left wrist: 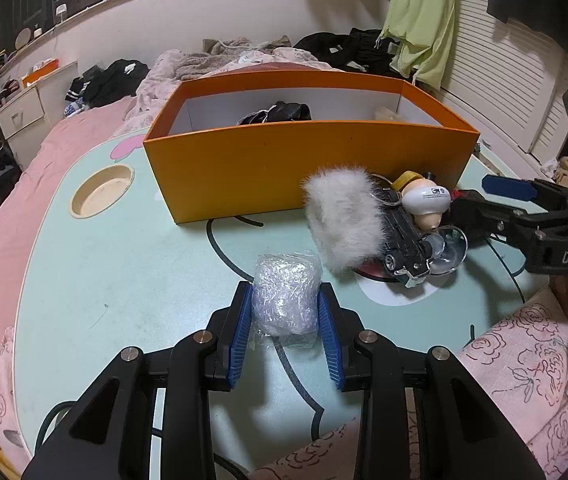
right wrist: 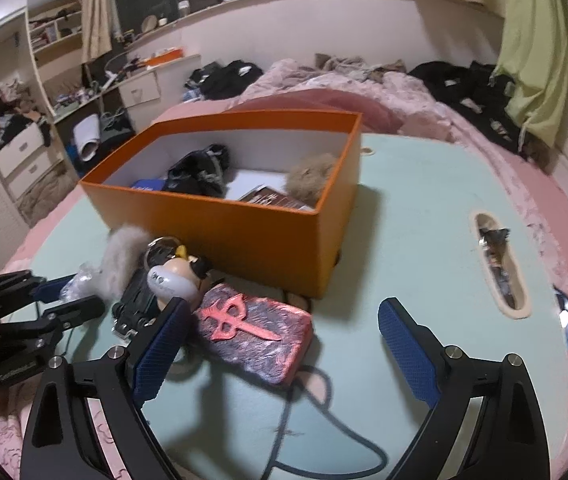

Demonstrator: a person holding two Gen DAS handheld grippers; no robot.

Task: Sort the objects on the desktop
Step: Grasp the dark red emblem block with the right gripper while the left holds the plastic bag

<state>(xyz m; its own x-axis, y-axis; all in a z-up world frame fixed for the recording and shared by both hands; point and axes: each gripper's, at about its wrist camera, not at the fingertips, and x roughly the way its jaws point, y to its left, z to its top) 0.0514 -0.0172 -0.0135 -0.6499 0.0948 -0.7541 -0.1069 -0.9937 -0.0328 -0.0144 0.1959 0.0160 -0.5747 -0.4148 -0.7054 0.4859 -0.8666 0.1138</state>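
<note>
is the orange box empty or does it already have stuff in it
Not empty. The right wrist view shows the open orange box holding a dark bundle, a tan fluffy ball and a brown printed packet.

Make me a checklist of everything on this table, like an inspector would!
Surface: pale green table with a cartoon print, on a pink bed.
Job's things: orange box holding dark items and a brown fluffy ball; red patterned block; white fur piece; doll head; black toy car.
Clutter: small items in the table's slot.
Grippers: left gripper shut on a clear plastic bundle; right gripper open, beside the block.
Cables: nothing seen.
Surroundings: clothes on the bed, green cloth hanging, shelves and drawers.
</note>
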